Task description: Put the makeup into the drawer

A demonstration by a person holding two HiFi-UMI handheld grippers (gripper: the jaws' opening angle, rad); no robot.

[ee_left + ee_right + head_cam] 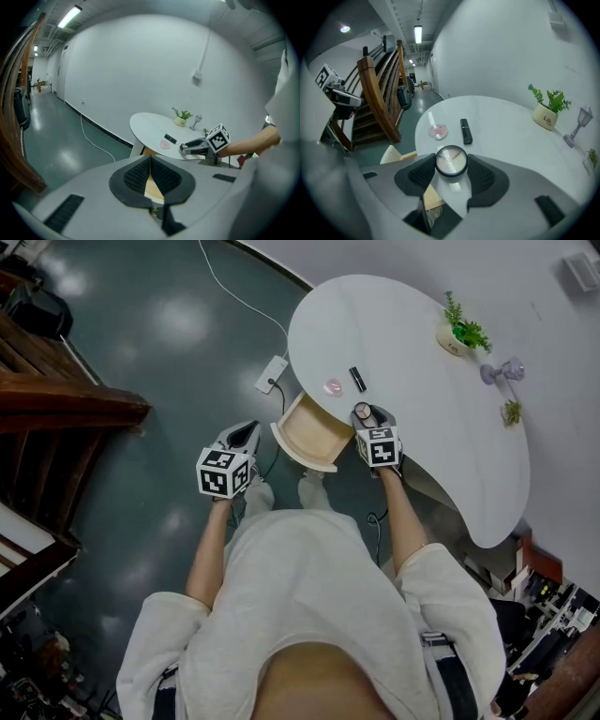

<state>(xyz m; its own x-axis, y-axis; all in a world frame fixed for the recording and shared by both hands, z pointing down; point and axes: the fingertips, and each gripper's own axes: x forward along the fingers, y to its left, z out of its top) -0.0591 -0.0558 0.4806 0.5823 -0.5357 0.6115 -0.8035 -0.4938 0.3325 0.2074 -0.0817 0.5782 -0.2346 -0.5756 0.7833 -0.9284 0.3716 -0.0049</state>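
Now the right gripper (pixel 364 414) clasps the round black-rimmed compact (pixel 451 161), with the open pale wooden drawer (pixel 309 435) just leftward and below; the left gripper (pixel 247 430) is clenched, empty.

Pink blush (pixel 334 387), black lipstick (pixel 357 379), black-rimmed compact (pixel 451 161), pale drawer (pixel 309 432)
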